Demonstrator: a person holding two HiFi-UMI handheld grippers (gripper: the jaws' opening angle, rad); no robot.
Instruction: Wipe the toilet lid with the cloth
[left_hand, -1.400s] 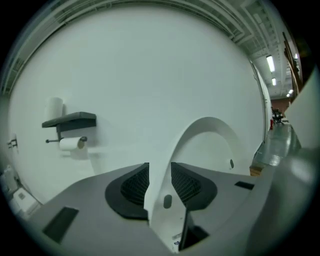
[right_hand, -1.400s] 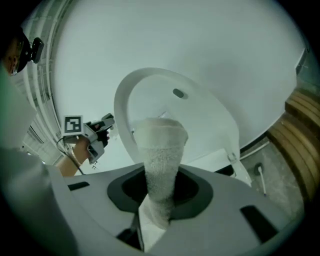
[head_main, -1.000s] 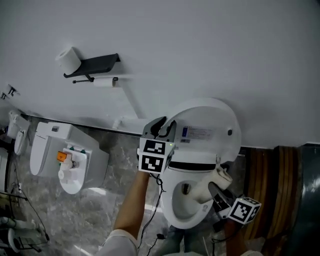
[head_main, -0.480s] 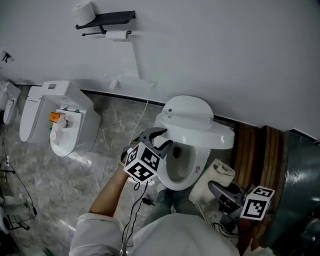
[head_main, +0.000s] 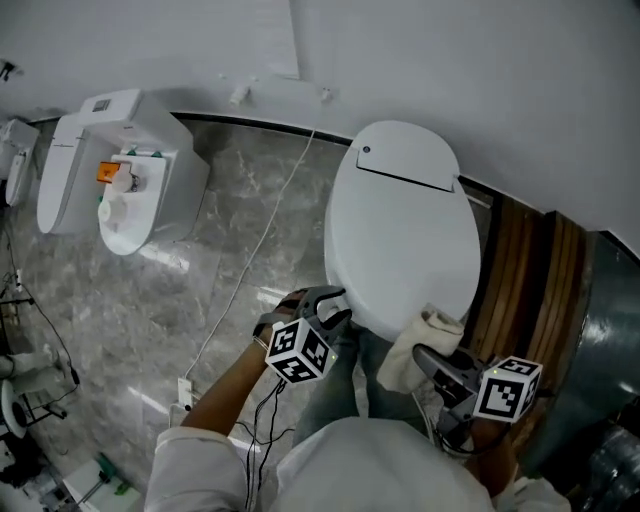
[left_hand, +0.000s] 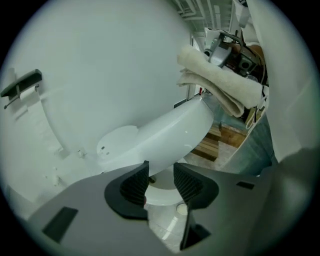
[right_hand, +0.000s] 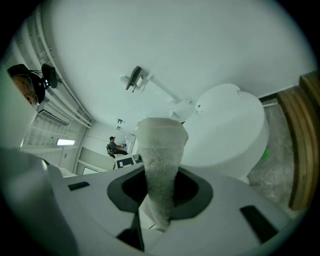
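The white toilet lid (head_main: 402, 230) lies shut over the bowl. My left gripper (head_main: 316, 303) hovers just off the lid's front left edge. Its jaws are opening, and in the left gripper view (left_hand: 159, 175) nothing is between them; the lid (left_hand: 165, 132) shows beyond. My right gripper (head_main: 432, 362) is shut on a folded off-white cloth (head_main: 418, 345) at the lid's front right edge. In the right gripper view (right_hand: 160, 187) the cloth (right_hand: 160, 160) sticks up out of the jaws, with the lid (right_hand: 232, 127) behind it.
A second white toilet unit (head_main: 120, 165) with an orange part stands at the far left on the grey marbled floor. A thin cable (head_main: 262, 255) trails across the floor. Wooden slats (head_main: 520, 290) and a dark grey drum (head_main: 600, 340) stand at the right.
The lid has gone from upright to shut flat. My left gripper came off it and dropped to its front left edge. The right gripper with the cloth stays at the front right.
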